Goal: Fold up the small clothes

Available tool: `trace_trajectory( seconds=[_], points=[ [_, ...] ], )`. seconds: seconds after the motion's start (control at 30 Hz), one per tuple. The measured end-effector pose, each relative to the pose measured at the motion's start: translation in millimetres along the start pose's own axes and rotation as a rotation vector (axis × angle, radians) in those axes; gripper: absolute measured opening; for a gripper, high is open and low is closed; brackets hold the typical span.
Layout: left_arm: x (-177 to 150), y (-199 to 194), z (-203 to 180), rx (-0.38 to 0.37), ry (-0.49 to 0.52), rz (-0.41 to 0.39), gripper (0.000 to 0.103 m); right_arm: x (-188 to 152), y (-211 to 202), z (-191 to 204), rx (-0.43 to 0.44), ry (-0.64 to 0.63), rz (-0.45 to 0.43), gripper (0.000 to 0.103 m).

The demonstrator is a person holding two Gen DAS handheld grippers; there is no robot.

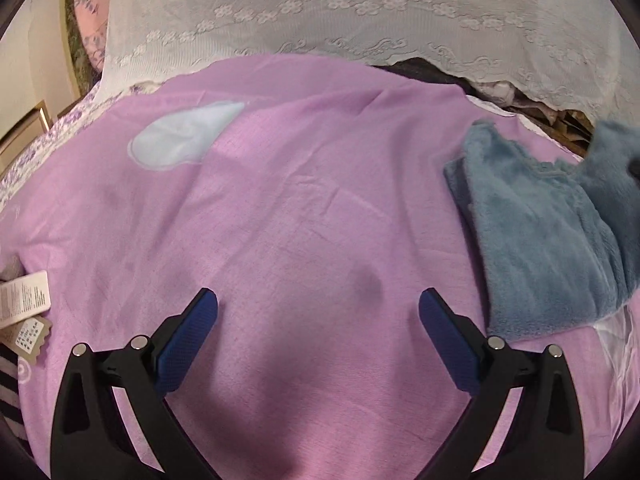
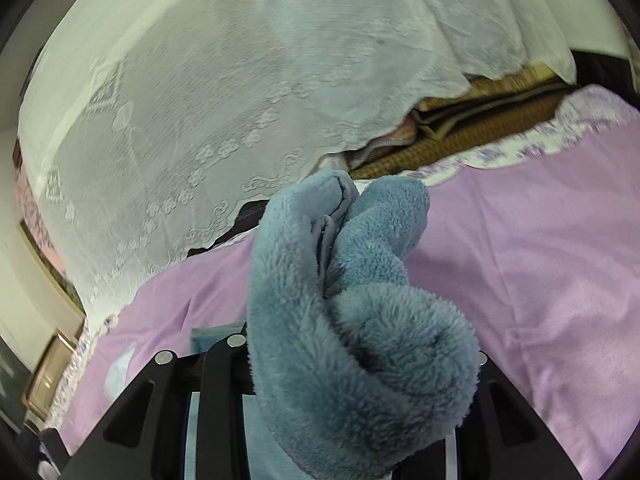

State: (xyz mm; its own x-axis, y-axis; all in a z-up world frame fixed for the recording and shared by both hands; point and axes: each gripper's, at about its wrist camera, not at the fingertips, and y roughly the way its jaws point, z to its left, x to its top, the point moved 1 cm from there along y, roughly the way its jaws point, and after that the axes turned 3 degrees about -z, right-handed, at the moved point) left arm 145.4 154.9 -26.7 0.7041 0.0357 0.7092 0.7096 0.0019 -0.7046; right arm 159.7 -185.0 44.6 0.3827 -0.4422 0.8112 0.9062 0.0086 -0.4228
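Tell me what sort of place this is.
Likely a bedroom: the work surface is a bed under a pink sheet, with a white lace cover draped behind it and a framed picture near the wall.

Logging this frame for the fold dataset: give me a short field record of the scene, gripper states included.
surface: pink bedsheet
garment: blue fleece top, lying at the sheet's right side, part of it lifted
left gripper: jaws open, empty, above bare sheet
right gripper: shut on bunched fleece
backdrop: white lace cover behind the sheet
other: paper tags at left edge
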Motion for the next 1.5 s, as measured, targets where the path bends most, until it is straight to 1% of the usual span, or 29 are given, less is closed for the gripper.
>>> trace_trajectory(
  seconds=[0.1, 0.2, 0.3, 0.4, 0.47, 0.53, 0.6, 0.7, 0.77, 0.8, 0.83, 0.9, 0.93, 0.97, 1.0, 1.07, 1.17, 1.27, 1.37, 1.43, 1.5],
  points=[
    [1, -4, -2, -0.009, 0.006, -0.014, 0.098, -8, 0, 38, 0.003, -0.081, -0.008, 0.035],
    [3, -4, 2, -0.024, -0.015, -0.008, 0.098, -21, 5, 70, 0.008, -0.165, -0.006, 0.035],
    [4, 3, 13, -0.055, -0.079, 0.029, 0.098, -44, 15, 104, 0.008, -0.27, 0.024, 0.035],
    [5, 11, 26, -0.082, -0.153, 0.066, 0.098, -77, 30, 131, -0.02, -0.41, 0.062, 0.034],
    [4, 14, 36, -0.102, -0.208, 0.08, 0.098, -93, 36, 141, -0.045, -0.485, 0.079, 0.034],
    [5, 15, 41, -0.113, -0.235, 0.082, 0.098, -109, 43, 150, -0.079, -0.566, 0.083, 0.034],
    [5, 15, 40, -0.103, -0.231, 0.079, 0.098, -121, 45, 155, -0.106, -0.636, 0.064, 0.035],
    [5, 16, 34, -0.081, -0.203, 0.077, 0.098, -130, 45, 160, -0.119, -0.691, 0.06, 0.035],
    [4, 16, 31, -0.074, -0.186, 0.077, 0.098, -134, 44, 163, -0.117, -0.707, 0.063, 0.039],
    [4, 16, 32, -0.072, -0.184, 0.076, 0.098, -135, 43, 164, -0.108, -0.713, 0.072, 0.044],
    [4, 16, 32, -0.073, -0.185, 0.076, 0.098, -137, 43, 165, -0.099, -0.718, 0.078, 0.046],
    [4, 17, 35, -0.077, -0.189, 0.077, 0.098, -139, 41, 168, -0.079, -0.728, 0.082, 0.056],
    [4, 17, 35, -0.079, -0.192, 0.077, 0.098, -140, 38, 170, -0.062, -0.738, 0.086, 0.059],
    [4, 17, 36, -0.08, -0.194, 0.076, 0.098, -142, 34, 171, -0.045, -0.746, 0.088, 0.063],
    [4, 17, 36, -0.08, -0.194, 0.076, 0.098, -143, 30, 172, -0.03, -0.757, 0.089, 0.065],
    [4, 17, 37, -0.079, -0.195, 0.075, 0.098, -143, 20, 172, -0.002, -0.786, 0.083, 0.065],
    [4, 17, 39, -0.081, -0.199, 0.074, 0.098, -137, 5, 163, 0.044, -0.787, 0.085, 0.064],
    [4, 16, 40, -0.081, -0.202, 0.073, 0.098, -125, -23, 152, 0.14, -0.756, 0.075, 0.064],
    [4, 16, 39, -0.074, -0.194, 0.073, 0.098, -114, -51, 148, 0.235, -0.764, 0.025, 0.064],
    [3, 16, 39, -0.069, -0.189, 0.073, 0.098, -103, -64, 145, 0.245, -0.748, -0.022, 0.064],
    [3, 16, 39, -0.066, -0.187, 0.072, 0.098, -86, -65, 137, 0.237, -0.681, -0.04, 0.064]
  ],
)
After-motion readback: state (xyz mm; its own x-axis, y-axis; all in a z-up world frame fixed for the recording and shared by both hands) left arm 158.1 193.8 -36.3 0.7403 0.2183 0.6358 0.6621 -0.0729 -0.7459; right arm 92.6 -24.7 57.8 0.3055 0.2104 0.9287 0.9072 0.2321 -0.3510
